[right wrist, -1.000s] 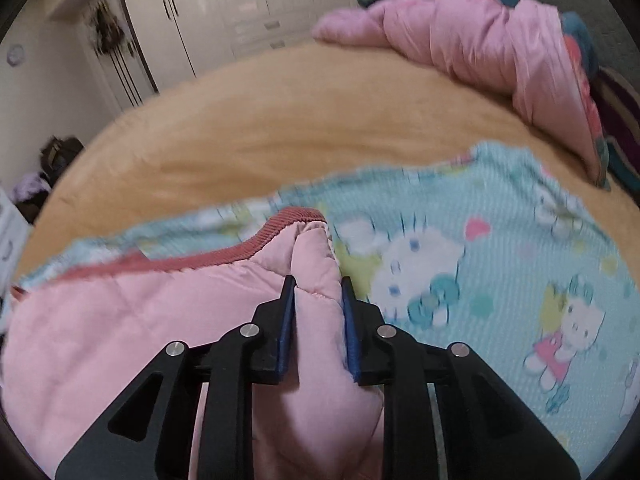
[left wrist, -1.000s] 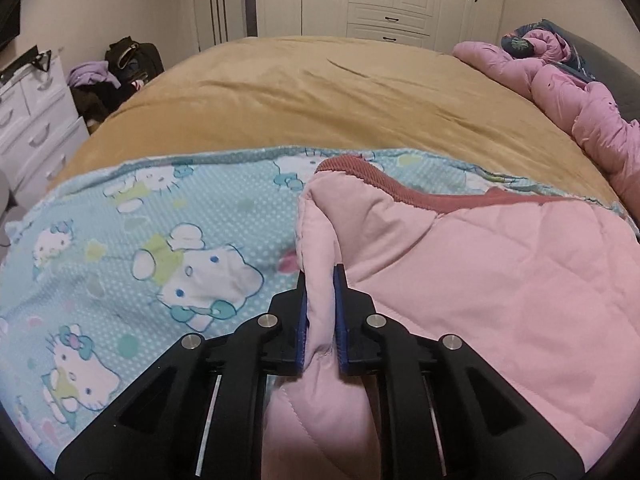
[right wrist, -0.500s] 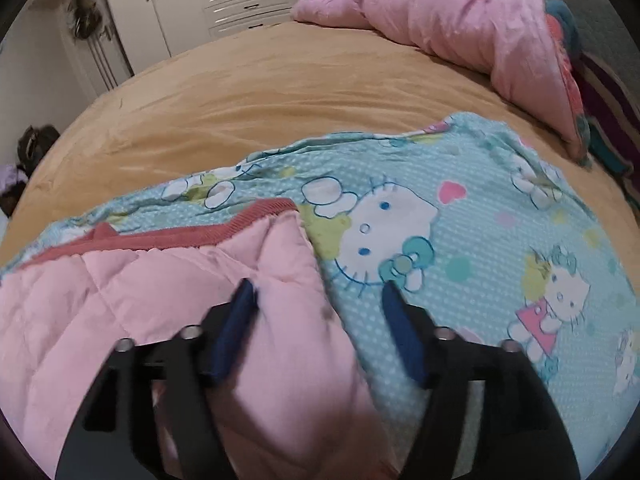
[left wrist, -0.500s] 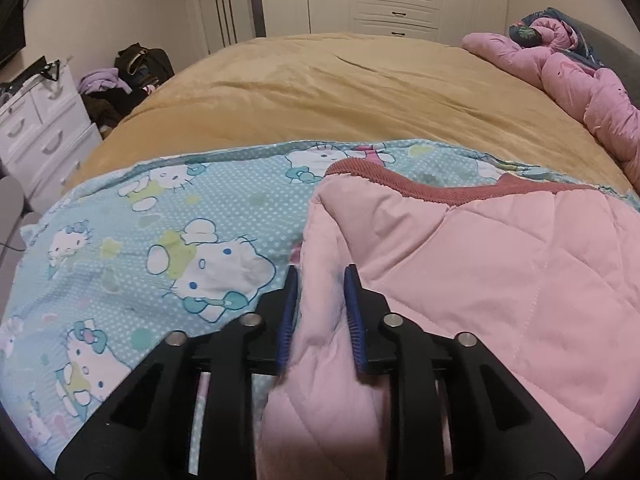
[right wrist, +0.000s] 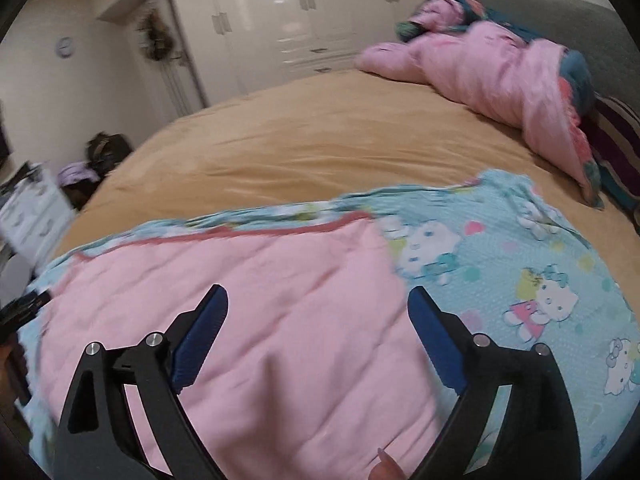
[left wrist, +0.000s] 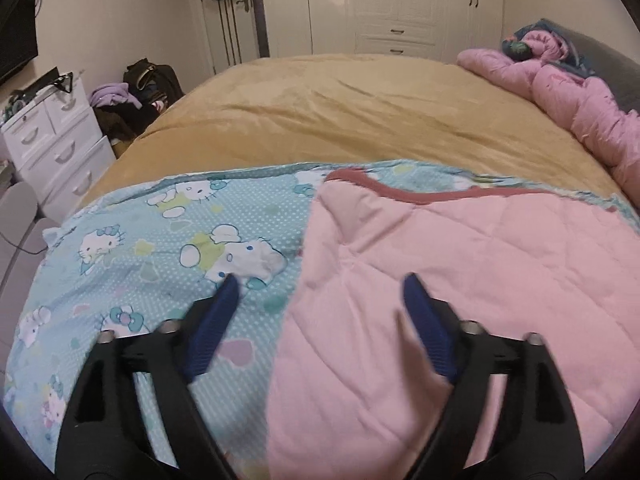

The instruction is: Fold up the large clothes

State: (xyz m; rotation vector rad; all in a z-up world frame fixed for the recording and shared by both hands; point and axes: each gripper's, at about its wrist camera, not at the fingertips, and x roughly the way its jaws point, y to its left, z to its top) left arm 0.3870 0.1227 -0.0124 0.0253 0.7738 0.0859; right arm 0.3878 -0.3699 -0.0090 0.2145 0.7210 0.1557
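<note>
A pink quilted garment [left wrist: 460,288] with a dark red ribbed hem lies flat on a light blue cartoon-cat sheet [left wrist: 152,248] on the bed. It also shows in the right wrist view [right wrist: 248,304], on the same sheet [right wrist: 520,264]. My left gripper [left wrist: 320,292] is open and empty, above the garment's left edge. My right gripper [right wrist: 316,300] is open and empty, above the garment's right part. Neither gripper touches the cloth.
A tan bedspread [left wrist: 360,112] covers the bed beyond the sheet. A bunched pink duvet [left wrist: 580,108] lies at the far right by the headboard. White drawers [left wrist: 52,144] and a pile of bags stand left of the bed. White wardrobes [left wrist: 400,4] line the far wall.
Both grippers were shut on folds of the pink garment's edges. Both opened, let the cloth drop flat on the sheet, and pulled back and up.
</note>
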